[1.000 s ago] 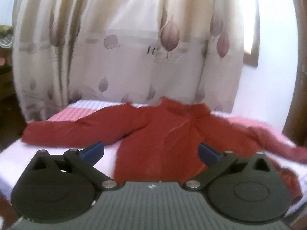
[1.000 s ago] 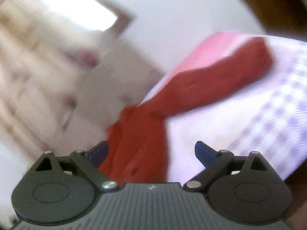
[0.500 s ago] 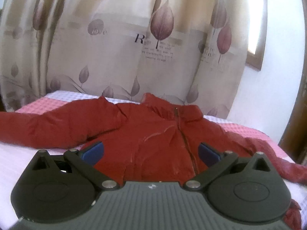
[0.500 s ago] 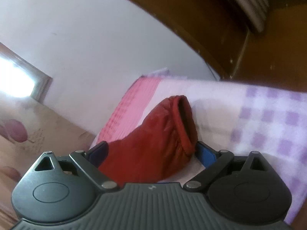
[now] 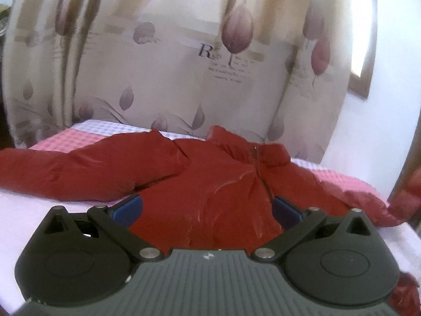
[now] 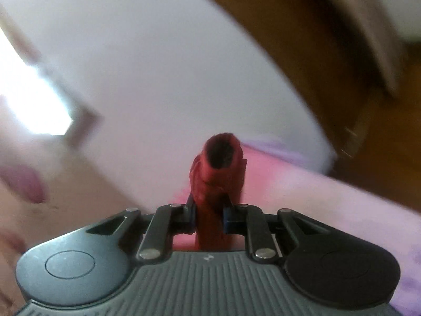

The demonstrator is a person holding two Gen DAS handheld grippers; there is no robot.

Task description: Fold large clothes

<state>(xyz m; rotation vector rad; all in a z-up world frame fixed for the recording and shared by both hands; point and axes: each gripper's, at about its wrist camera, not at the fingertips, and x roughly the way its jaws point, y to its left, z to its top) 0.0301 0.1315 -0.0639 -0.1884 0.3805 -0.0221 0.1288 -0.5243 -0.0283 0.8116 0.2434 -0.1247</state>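
Red padded jacket [image 5: 205, 184] lies spread face-up, zipped, sleeves outstretched.

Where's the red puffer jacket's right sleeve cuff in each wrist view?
Left wrist: the red puffer jacket lies centre; cuff lifted at far right edge, blurred.
Right wrist: cuff centre, pinched in the right gripper.
Shared landmark: pink-and-lilac checked bedsheet.

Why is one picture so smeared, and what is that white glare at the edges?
Right wrist view: the wall, bed and window are streaked with motion blur, while the right gripper and the pinched red sleeve cuff stay fairly sharp. Left wrist view: softer blur on the curtain, daylight blows out its right edge, and the fisheye bends the curtain's sides.
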